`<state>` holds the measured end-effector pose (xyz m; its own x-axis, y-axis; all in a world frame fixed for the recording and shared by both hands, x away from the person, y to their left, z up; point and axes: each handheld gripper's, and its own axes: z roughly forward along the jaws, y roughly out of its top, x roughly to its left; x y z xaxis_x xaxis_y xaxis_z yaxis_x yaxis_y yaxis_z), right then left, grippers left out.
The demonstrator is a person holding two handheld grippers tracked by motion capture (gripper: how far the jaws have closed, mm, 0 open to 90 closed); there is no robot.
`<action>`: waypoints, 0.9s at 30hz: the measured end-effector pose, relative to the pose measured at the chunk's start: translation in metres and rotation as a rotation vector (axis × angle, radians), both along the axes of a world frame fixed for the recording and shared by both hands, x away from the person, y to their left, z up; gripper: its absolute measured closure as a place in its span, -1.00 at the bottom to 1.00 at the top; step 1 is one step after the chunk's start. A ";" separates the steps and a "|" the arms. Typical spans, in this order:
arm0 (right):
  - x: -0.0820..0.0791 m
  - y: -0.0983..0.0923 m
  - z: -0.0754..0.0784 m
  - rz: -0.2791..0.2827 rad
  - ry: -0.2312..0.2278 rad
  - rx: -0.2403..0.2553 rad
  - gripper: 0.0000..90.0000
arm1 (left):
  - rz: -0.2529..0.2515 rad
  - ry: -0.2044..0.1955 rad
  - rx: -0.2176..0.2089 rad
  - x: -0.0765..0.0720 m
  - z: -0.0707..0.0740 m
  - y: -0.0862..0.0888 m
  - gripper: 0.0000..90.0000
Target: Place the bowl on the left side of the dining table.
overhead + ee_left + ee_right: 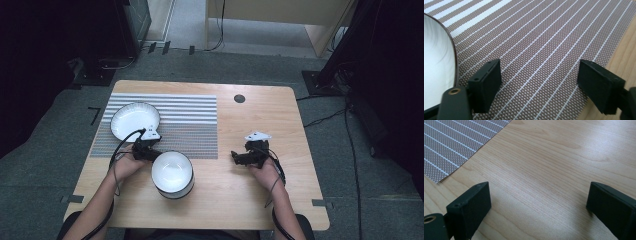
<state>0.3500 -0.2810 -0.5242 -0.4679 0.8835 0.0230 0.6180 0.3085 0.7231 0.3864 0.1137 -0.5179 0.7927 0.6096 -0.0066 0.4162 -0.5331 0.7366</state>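
Observation:
A white plate (134, 120) lies on the striped placemat (185, 122) at the table's left; its dark rim (452, 47) curves along the left of the left gripper view. A white bowl (172, 172) stands on the wood just in front of the mat. My left gripper (142, 147) sits between plate and bowl, low over the mat, open (540, 85) with nothing between its jaws. My right gripper (239, 157) rests over bare wood right of the mat, open (539, 207) and empty.
The wooden table (260, 200) has a dark round grommet (239, 98) near its far edge. The mat's corner (439, 178) lies left of my right gripper. Cables and dark stands line the floor around the table.

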 end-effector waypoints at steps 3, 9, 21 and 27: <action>0.000 0.000 0.000 0.000 0.000 0.000 -0.89 | 0.002 0.000 0.000 0.000 0.000 0.000 -0.59; 0.000 0.000 0.000 0.000 0.000 0.000 -0.89 | 0.010 0.001 -0.001 0.000 0.000 -0.001 -0.60; 0.000 0.000 0.000 -0.001 0.000 0.000 -0.89 | 0.066 0.001 0.008 -0.002 -0.001 -0.005 -0.71; 0.000 0.000 0.000 0.000 0.000 0.000 -0.89 | 0.070 0.003 0.004 -0.001 -0.001 -0.004 -0.71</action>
